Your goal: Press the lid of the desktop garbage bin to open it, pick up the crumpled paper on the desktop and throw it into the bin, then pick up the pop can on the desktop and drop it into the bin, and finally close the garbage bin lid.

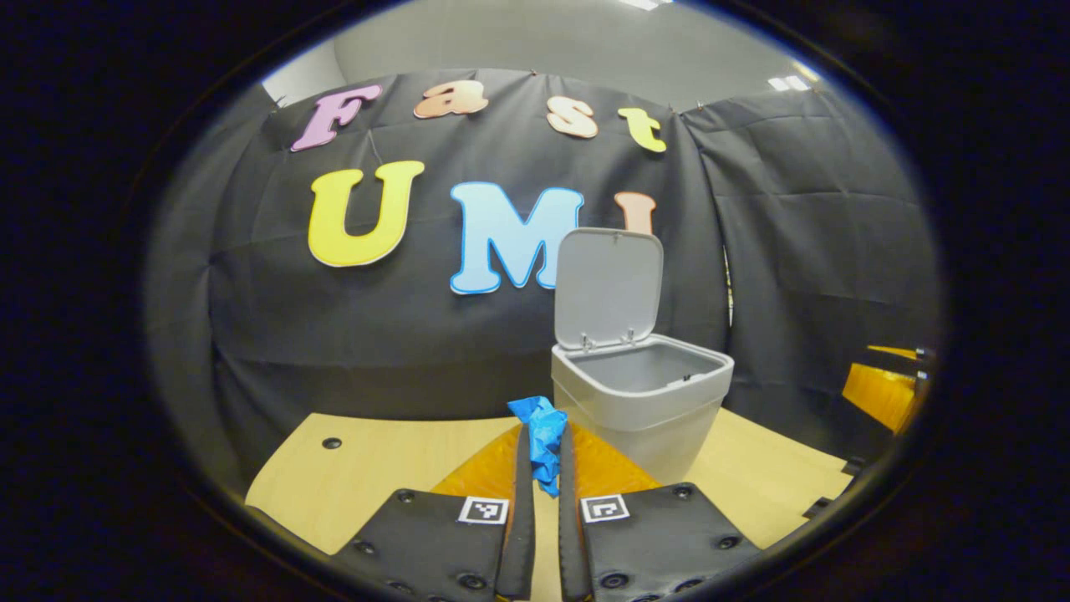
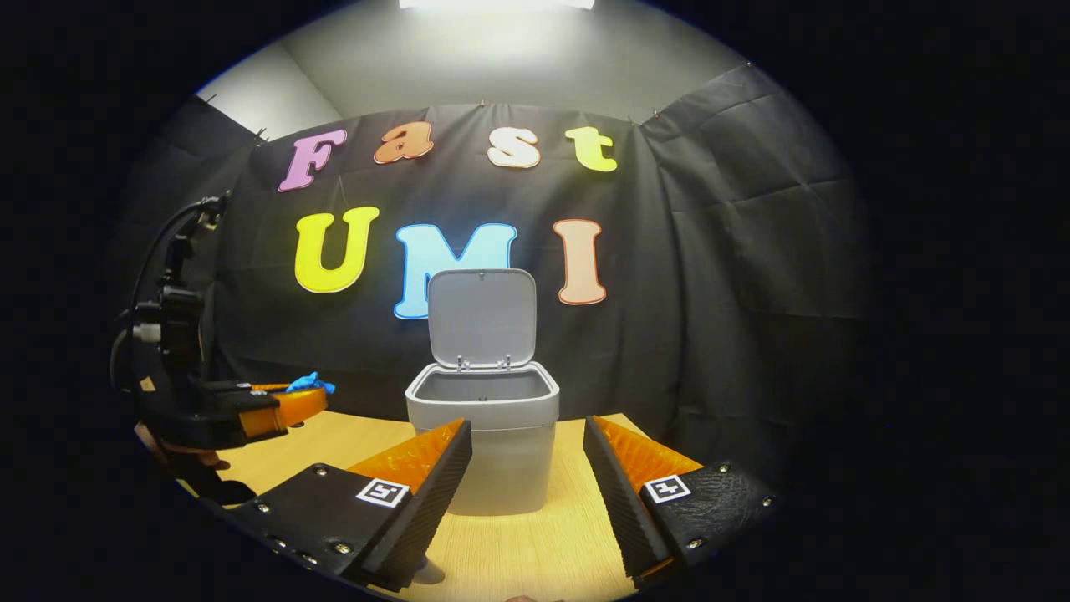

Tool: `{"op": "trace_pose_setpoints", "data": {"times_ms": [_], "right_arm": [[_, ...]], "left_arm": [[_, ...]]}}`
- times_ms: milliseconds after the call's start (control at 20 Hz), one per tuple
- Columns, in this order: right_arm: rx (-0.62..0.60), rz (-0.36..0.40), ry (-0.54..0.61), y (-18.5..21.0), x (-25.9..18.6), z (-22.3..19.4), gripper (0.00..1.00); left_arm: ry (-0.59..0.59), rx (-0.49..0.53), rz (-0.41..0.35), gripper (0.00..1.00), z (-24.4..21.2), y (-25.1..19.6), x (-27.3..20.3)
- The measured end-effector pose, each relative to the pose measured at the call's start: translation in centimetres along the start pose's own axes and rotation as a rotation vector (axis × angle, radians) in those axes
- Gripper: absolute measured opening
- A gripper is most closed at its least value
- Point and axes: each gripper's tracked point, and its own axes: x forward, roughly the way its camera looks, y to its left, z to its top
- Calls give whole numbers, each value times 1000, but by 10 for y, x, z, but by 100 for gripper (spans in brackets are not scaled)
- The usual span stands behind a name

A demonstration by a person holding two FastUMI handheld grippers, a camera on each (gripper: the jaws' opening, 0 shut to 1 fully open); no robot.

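A: Lit from above. Ceiling panels (image 1: 790,82) bright at top right in the left gripper view, one blown-out strip (image 2: 497,3) at top centre in the right gripper view.

B: Even on the bin (image 2: 483,401) and worktop (image 2: 535,535); soft shadow at the bin's base only. Dim toward the rim of both views.

A: Heavy fisheye bowing, cloth wall (image 1: 819,251) curved at the sides. Slight blue fringe on the circle's edge.

B: Centre sharp enough. Near fingers (image 1: 520,502) a bit soft. Left gripper (image 2: 288,410) dark and low-detail at the far left of the right gripper view.
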Motion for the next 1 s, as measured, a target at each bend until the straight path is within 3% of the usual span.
{"op": "trace_pose_setpoints", "data": {"times_ms": [200,300,350,400,450,950,1000], "right_arm": [[19,-30,-7,-12,-7,1,87],[23,-53,-13,-20,-11,1,99],[24,-66,-16,-25,-12,2,99],[22,-81,-18,-30,-14,2,99],[20,-95,-19,-35,-16,2,99],[29,-185,21,-64,-14,-13,99],[19,-194,24,-66,-15,-14,99]], "left_arm": [[-44,-17,-47,18,40,-20,20],[-60,-28,-71,18,53,-28,35],[-66,-34,-82,21,57,-33,41],[-70,-40,-95,17,62,-38,50],[-72,-44,-105,26,64,-42,57],[-16,-50,-177,25,63,-74,136],[2,-47,-180,18,58,-77,144]]}}
